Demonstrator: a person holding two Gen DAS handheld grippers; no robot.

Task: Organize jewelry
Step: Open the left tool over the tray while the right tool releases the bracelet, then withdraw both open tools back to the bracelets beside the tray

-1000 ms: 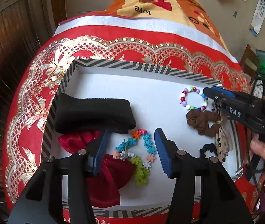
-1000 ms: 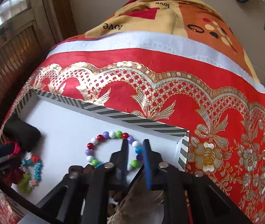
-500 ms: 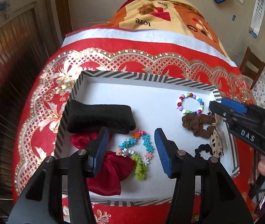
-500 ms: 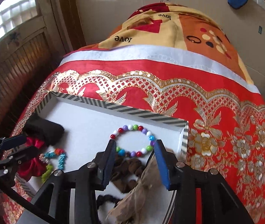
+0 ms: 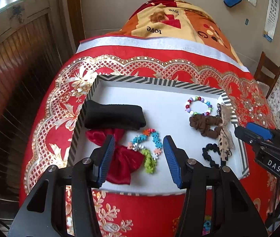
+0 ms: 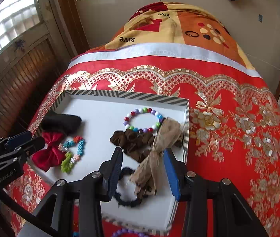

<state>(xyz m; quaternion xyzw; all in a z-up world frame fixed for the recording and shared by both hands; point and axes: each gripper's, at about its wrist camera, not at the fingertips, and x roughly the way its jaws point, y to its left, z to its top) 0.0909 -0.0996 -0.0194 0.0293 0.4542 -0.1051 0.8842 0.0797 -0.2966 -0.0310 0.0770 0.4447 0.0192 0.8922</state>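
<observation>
A white tray with a striped rim point(image 5: 159, 82) point(image 6: 124, 94) lies on the red cloth. In it lie a black headband point(image 5: 114, 116), a red bow point(image 5: 126, 160), a flower-bead bracelet point(image 5: 149, 148), a round-bead bracelet point(image 5: 199, 106) point(image 6: 144, 120), a brown scrunchie point(image 5: 205, 125) point(image 6: 132, 142), a tan ribbon point(image 6: 159, 150) and a black hair tie point(image 5: 211, 154). My left gripper point(image 5: 139, 158) is open and empty above the flower-bead bracelet. My right gripper point(image 6: 144, 171) is open and empty above the ribbon and scrunchie; it also shows in the left wrist view point(image 5: 258, 136).
The red and gold tablecloth point(image 6: 228, 128) spreads right of the tray. A purple bead string point(image 6: 124, 233) lies at the tray's near edge. A wooden chair point(image 5: 266, 73) stands at the right, wooden panelling point(image 5: 11, 69) at the left.
Both grippers have pulled back and up from the tray. The right gripper went from nearly shut to open, leaving the ribbon and scrunchie lying in the tray.
</observation>
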